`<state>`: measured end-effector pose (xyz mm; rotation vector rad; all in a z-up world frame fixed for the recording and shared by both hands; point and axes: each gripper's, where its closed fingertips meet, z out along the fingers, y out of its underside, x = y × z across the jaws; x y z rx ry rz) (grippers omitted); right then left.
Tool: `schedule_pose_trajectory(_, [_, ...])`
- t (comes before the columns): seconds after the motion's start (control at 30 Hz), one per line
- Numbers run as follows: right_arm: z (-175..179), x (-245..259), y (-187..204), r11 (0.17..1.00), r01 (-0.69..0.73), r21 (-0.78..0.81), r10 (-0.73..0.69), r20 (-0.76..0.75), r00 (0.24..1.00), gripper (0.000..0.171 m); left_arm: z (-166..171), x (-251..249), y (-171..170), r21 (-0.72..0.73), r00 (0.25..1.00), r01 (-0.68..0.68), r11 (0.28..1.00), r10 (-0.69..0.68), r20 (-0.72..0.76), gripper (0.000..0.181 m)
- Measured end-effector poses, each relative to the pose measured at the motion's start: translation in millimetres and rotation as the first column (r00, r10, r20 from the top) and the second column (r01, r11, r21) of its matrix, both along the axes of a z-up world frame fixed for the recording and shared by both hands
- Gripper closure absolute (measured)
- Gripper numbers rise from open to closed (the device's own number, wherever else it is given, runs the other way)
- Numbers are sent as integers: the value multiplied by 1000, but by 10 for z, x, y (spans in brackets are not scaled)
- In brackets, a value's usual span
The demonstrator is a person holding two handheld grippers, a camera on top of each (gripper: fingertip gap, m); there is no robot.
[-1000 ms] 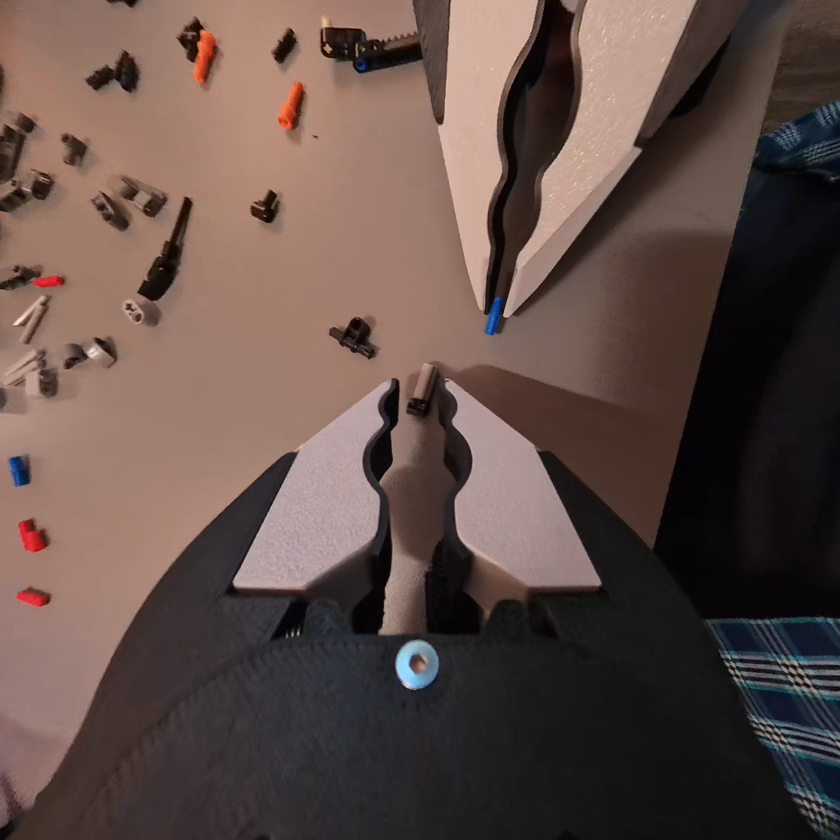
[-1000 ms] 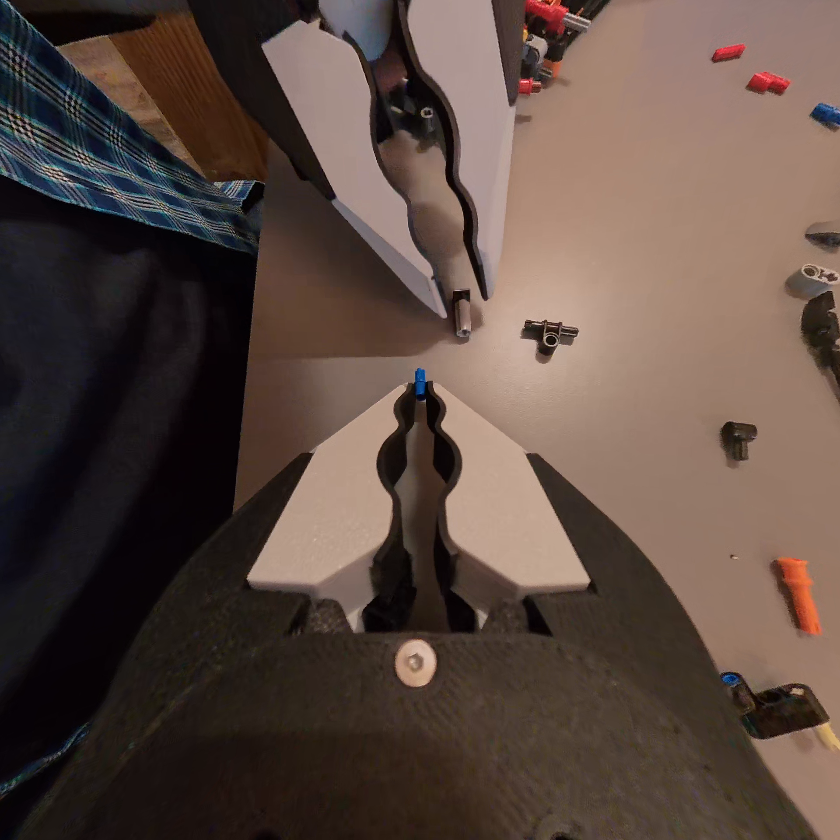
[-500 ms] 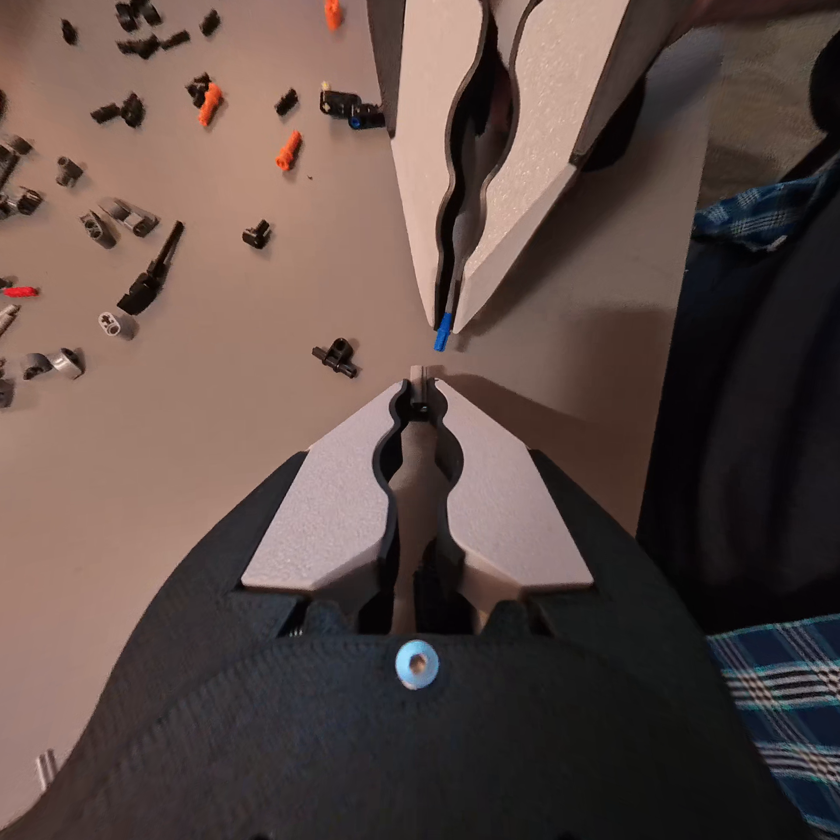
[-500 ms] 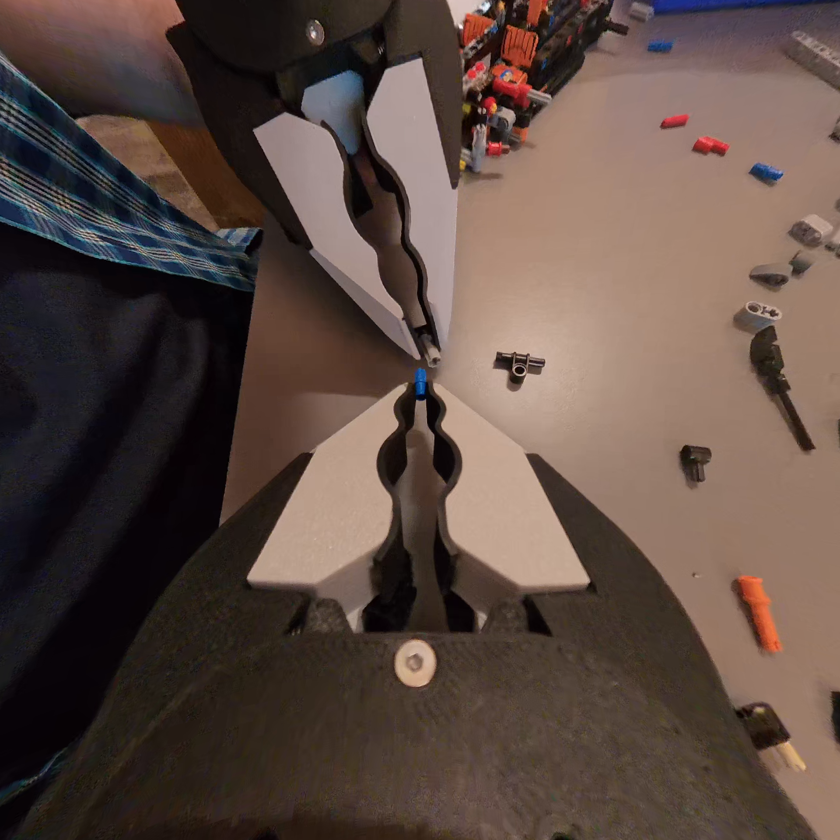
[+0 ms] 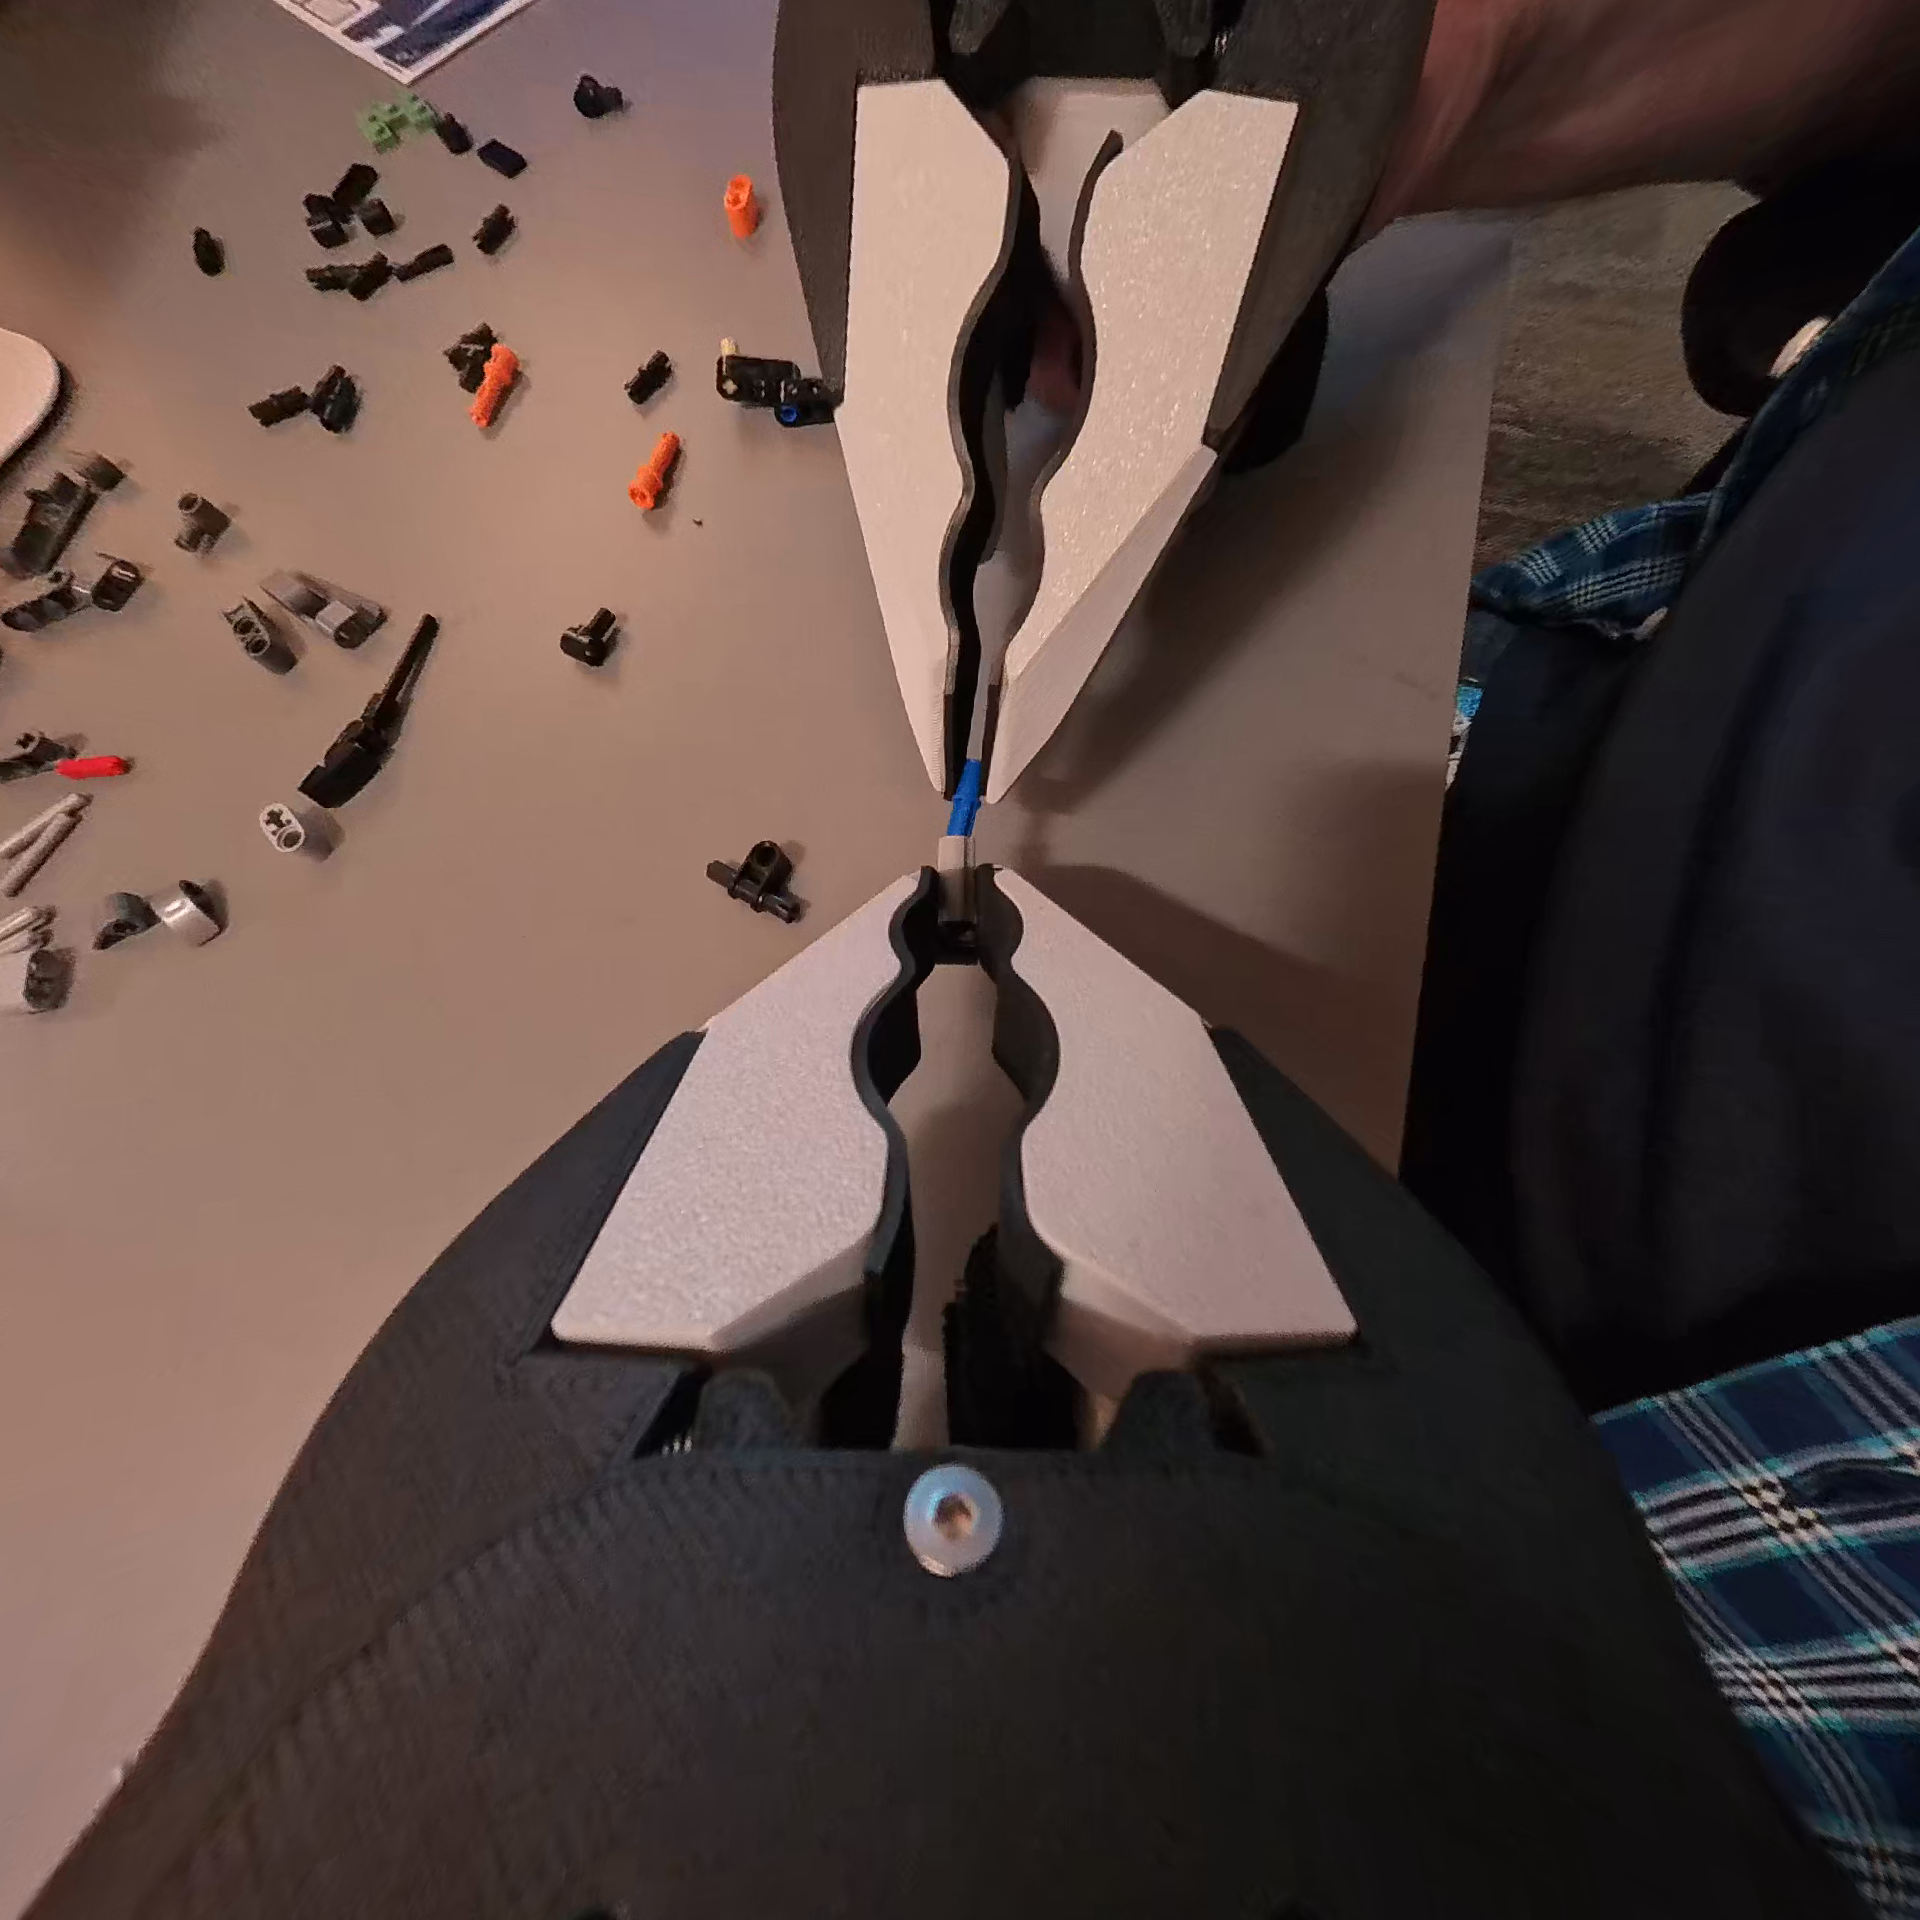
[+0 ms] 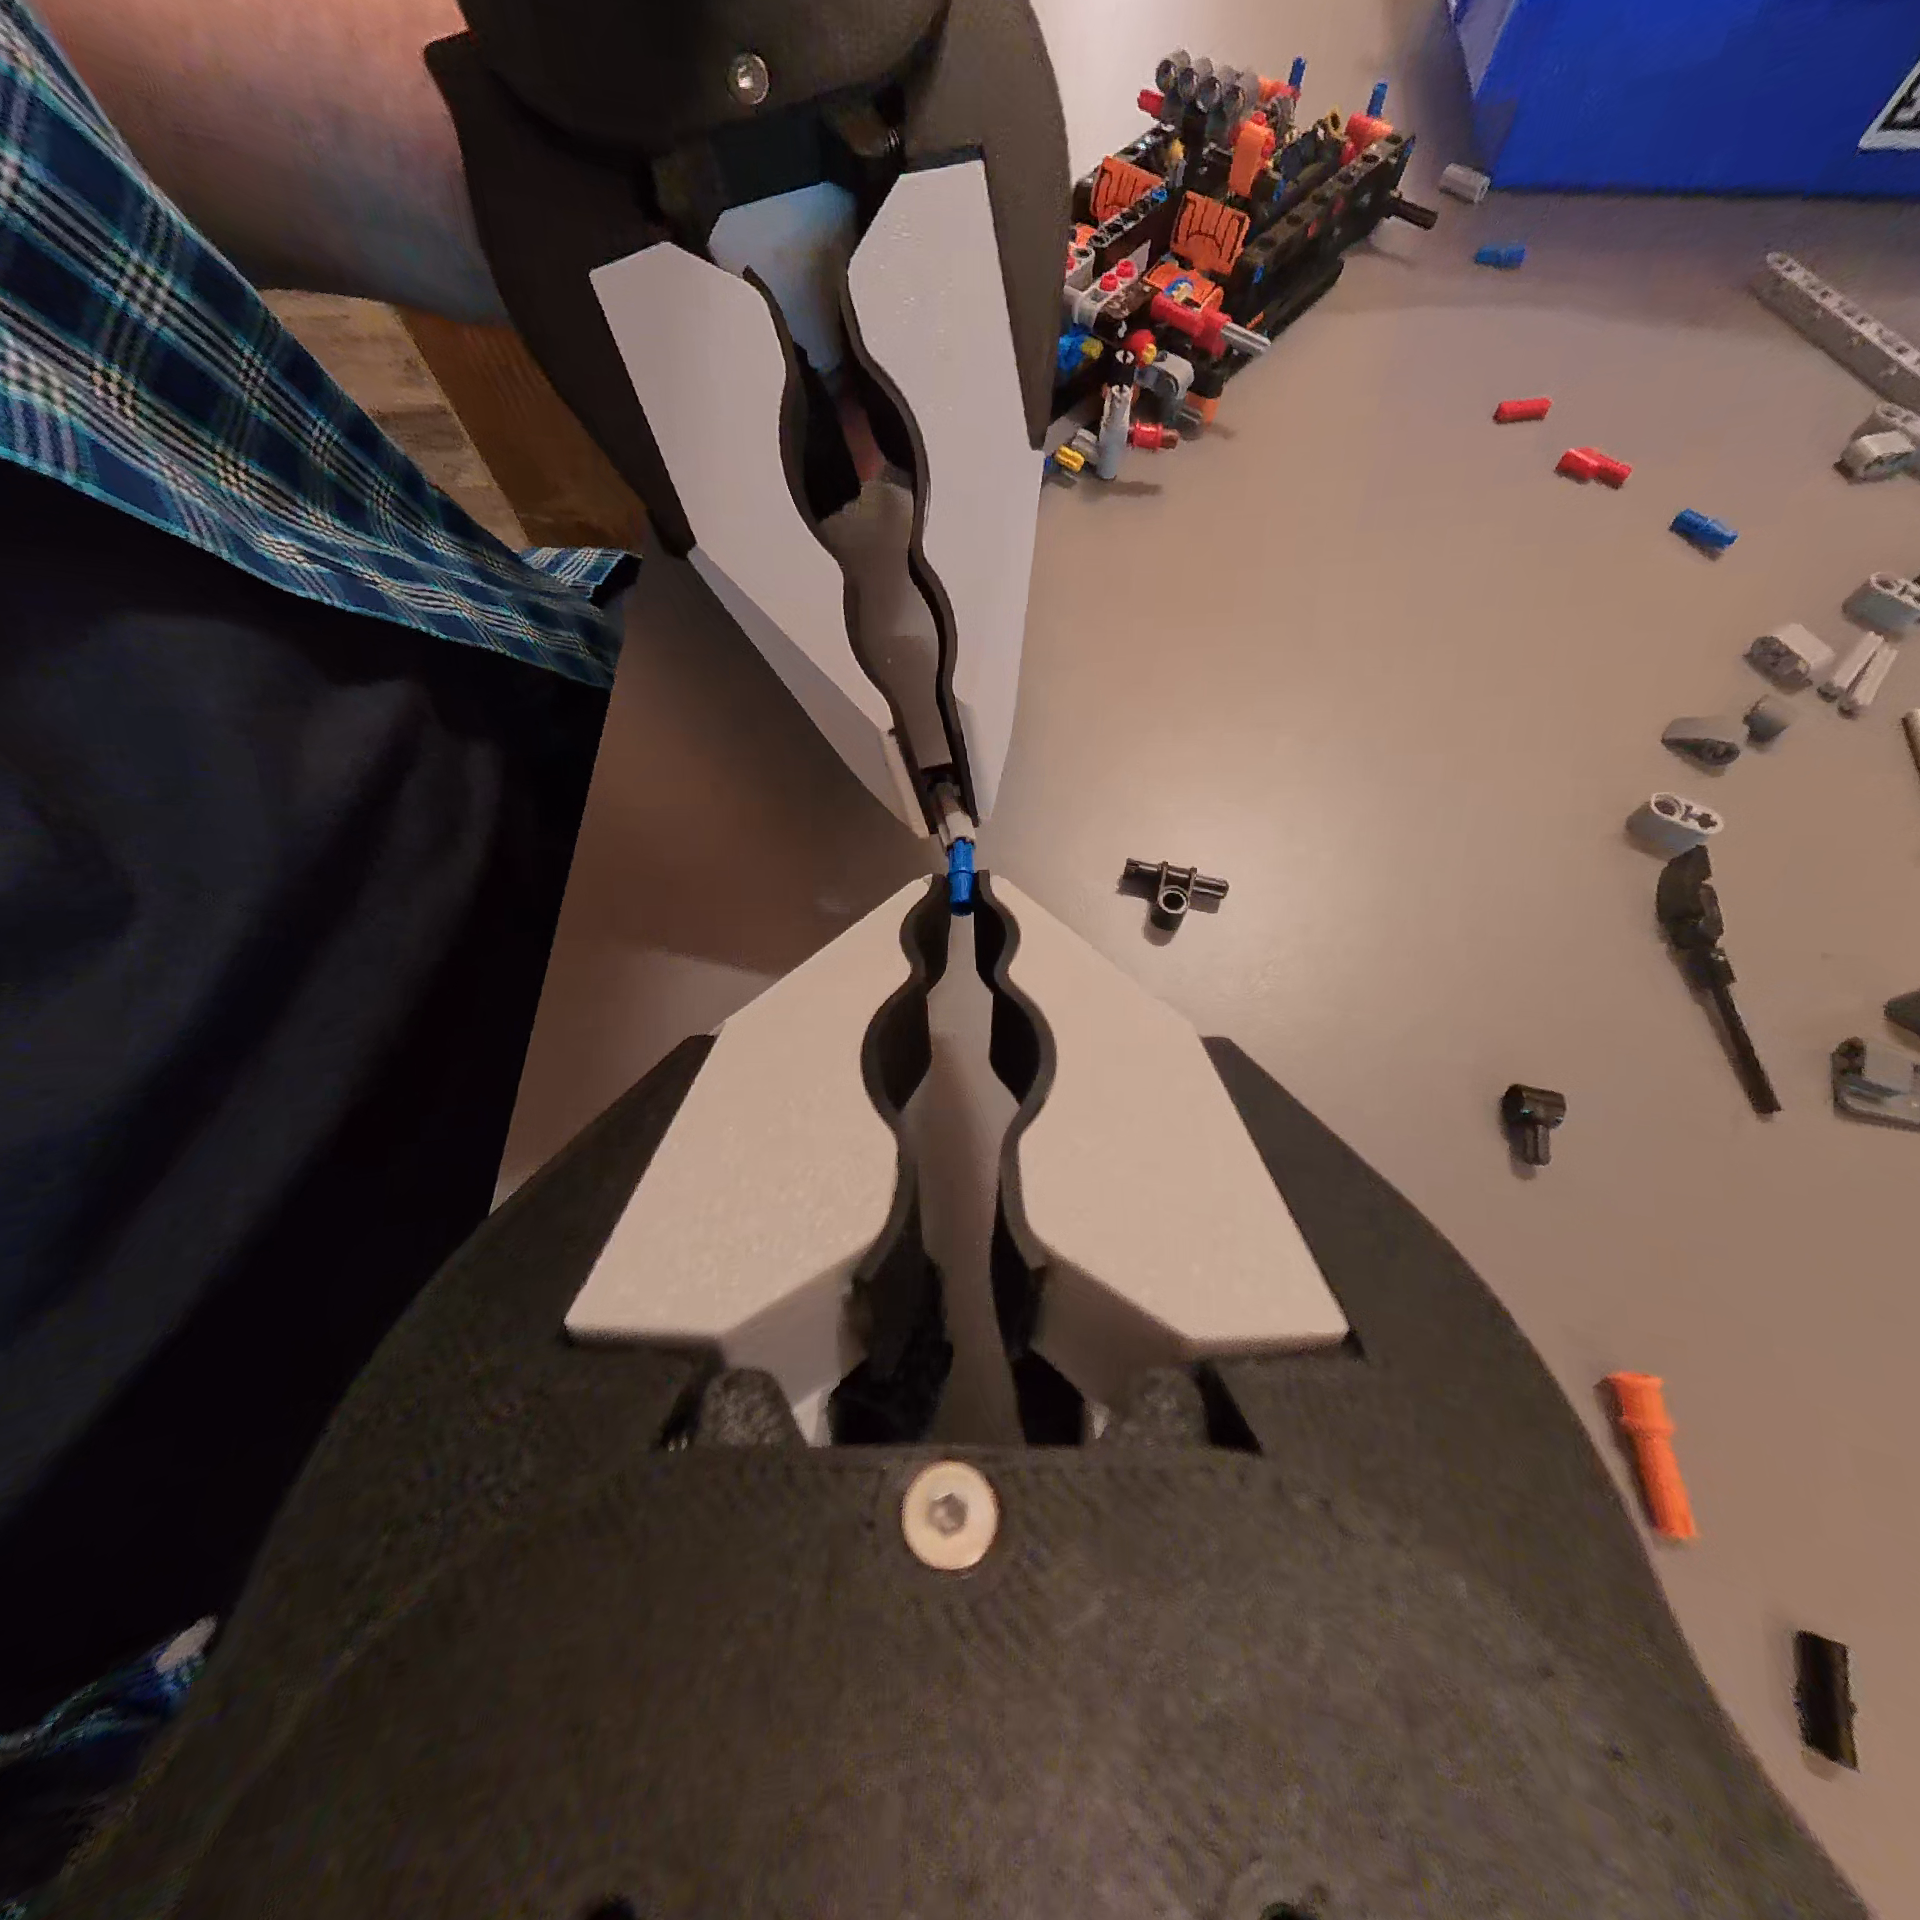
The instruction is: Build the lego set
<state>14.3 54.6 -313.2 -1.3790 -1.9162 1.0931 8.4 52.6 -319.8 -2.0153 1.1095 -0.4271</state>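
Grey counter (image 5: 520,1091), loose parts scattered. Left hand-held gripper (image 5: 957,906) pinching grey connector (image 5: 955,864); right hand-held gripper (image 6: 958,902) pinching blue pin (image 6: 959,875) (tip-to-tip, likely insertion).

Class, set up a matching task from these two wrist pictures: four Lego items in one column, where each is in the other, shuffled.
1. blue pin
2. grey connector
3. black T-shaped connector
4. partly built model

A. far back on the table
B. in the left claw
C. lying loose on the table
D. in the right claw

Pairs: 1-D, 2-B, 3-C, 4-A
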Motion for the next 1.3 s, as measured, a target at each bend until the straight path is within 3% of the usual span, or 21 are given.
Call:
schedule_pose_trajectory(0.37, [235, 50, -78, 956, -126, 265, 152, -78, 985, 169, 222, 58, -88, -103, 989, 97, 990, -84, 120, 176])
schedule_pose_trajectory(0.9, [415, 90, -143, 741, -224, 633, 308, -24, 951, 169, 424, 115, -177, -339, 952, 200, 919, -101, 289, 176])
schedule_pose_trajectory(1.07, [427, 83, -171, 719, -243, 651, 339, -25, 940, 169, 443, 107, -203, -400, 956, 211, 892, -104, 273, 176])
schedule_pose_trajectory(1.3, [492, 103, -178, 777, -217, 591, 334, -94, 938, 169, 508, 134, -199, -398, 949, 212, 893, -90, 303, 176])
